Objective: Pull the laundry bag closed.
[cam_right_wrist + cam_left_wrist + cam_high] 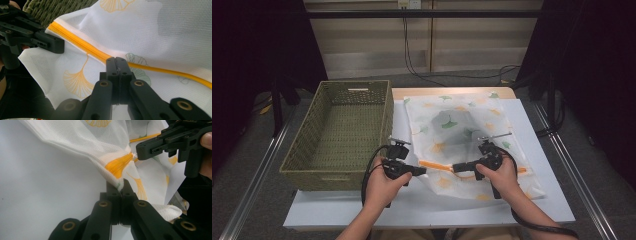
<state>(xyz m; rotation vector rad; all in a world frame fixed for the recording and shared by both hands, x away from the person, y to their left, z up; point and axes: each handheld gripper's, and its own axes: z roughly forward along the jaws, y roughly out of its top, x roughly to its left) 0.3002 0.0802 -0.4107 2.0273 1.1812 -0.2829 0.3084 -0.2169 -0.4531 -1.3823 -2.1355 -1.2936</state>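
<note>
White desk [552, 200] carries a mesh bag [462, 125] beside a green basket [307, 165]. Left gripper [422, 170] and right gripper [457, 167] each have fingers clamped on the bag near its orange zip [437, 165]. Judging by this, the zip is being worked; next, hold one side steady and draw the other along.

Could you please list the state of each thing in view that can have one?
Mesh bag: spread on the table, near edge pinched by both grippers.
Zipper: looks closed.
Basket: upright, empty.
Left gripper: shut on the bag's edge.
Right gripper: shut at the zipper.
</note>
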